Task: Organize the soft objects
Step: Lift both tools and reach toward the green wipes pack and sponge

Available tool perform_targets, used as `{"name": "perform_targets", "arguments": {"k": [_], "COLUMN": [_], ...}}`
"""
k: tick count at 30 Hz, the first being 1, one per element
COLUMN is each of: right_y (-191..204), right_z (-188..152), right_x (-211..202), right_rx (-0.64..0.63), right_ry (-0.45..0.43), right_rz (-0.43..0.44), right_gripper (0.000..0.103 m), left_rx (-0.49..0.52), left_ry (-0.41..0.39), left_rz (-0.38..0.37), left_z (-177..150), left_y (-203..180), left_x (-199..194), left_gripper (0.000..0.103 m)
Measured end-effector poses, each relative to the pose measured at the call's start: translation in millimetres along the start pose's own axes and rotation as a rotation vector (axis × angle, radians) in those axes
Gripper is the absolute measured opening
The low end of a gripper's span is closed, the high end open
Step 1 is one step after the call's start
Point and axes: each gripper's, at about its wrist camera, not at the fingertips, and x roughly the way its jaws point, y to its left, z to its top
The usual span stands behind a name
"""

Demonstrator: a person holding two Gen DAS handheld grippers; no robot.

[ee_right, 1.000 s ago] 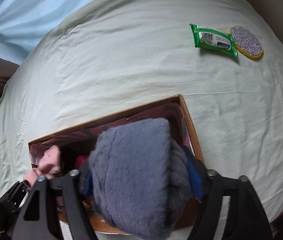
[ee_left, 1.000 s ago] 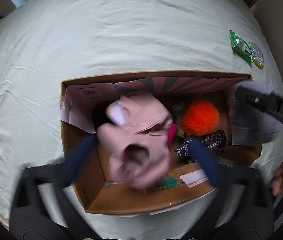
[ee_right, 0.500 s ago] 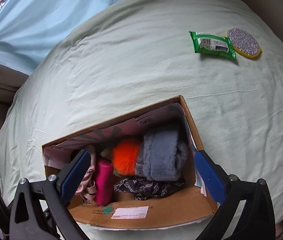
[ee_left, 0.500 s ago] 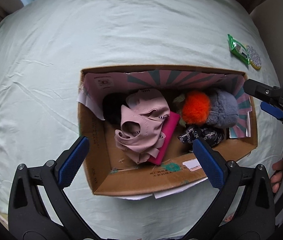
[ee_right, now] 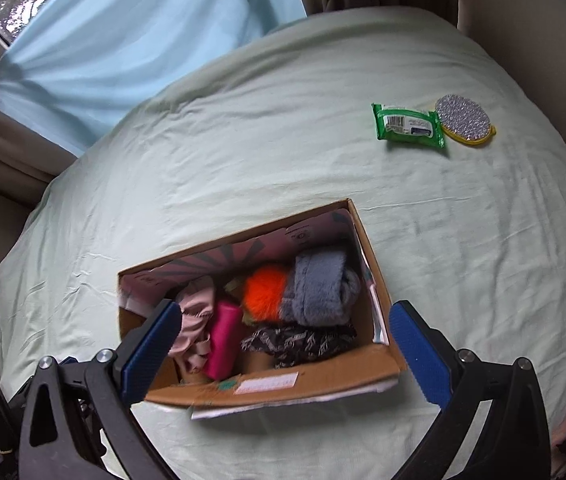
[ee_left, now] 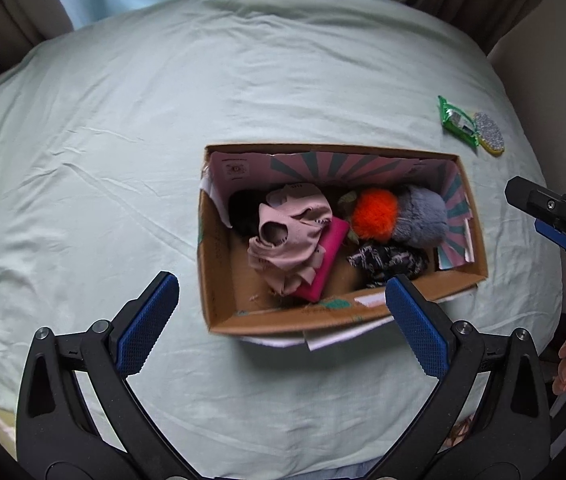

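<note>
An open cardboard box [ee_left: 219, 280] [ee_right: 315, 376] sits on the pale green bed sheet. Inside lie a pink garment [ee_left: 291, 236] [ee_right: 195, 312], a magenta pouch [ee_left: 325, 264] [ee_right: 223, 340], an orange pompom [ee_left: 375, 216] [ee_right: 265, 292], a grey fuzzy item [ee_left: 421, 220] [ee_right: 319, 292] and a dark patterned cloth [ee_left: 387, 260] [ee_right: 299, 340]. My left gripper [ee_left: 279, 320] hangs open above the box's near left corner, nothing between its blue pads. My right gripper [ee_right: 283, 348] stands open over the box's near side, empty; it also shows at the right edge [ee_left: 551, 216].
A green wipes packet [ee_left: 457, 120] [ee_right: 407, 126] and a glittery oval pad [ee_left: 489, 134] [ee_right: 465, 120] lie on the sheet [ee_left: 123, 160] beyond the box to the right. Light blue and brown curtains [ee_right: 123, 40] hang behind the bed. A person's fingers [ee_left: 565, 364] show at the right edge.
My left gripper let go of the pink garment and my right let go of the grey fuzzy item, both into the box. Both grippers opened and rose away from it.
</note>
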Motion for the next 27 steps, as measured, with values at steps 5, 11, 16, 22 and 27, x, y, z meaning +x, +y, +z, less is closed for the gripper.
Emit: {"name": "perform_targets", "arguments": {"k": [5, 11, 16, 22, 27], "right_y": [5.5, 15.8, 17.5, 5.3, -18.5], "right_z": [-18.3, -39.1, -49.6, -57.7, -56.6], "right_x": [-31.3, -78.6, -132.7, -198.3, -233.0], "right_rx": [-0.032, -0.136, -0.215, -0.248, -0.272], "right_ry": [-0.047, -0.124, -0.246, -0.419, -0.502], "right_rz": [0.003, -0.014, -0.032, -0.051, -0.092], "right_gripper": [0.103, 0.103, 0.103, 0.103, 0.103], "left_rx": [0.002, -0.013, -0.004, 0.011, 0.011], "left_ry": [-0.048, -0.117, -0.222, -0.365, -0.42], "left_rz": [0.005, -0.01, 0.016, 0.043, 0.047], "left_z": [-20.8, -39.7, -46.3, -45.7, -41.1], "left_y": [-1.2, -4.8, -13.2, -35.8, -60.7], "left_x": [-33.7, -79.8, -125.7, -178.4, -197.8], "left_gripper": [0.103, 0.103, 0.103, 0.103, 0.103]}}
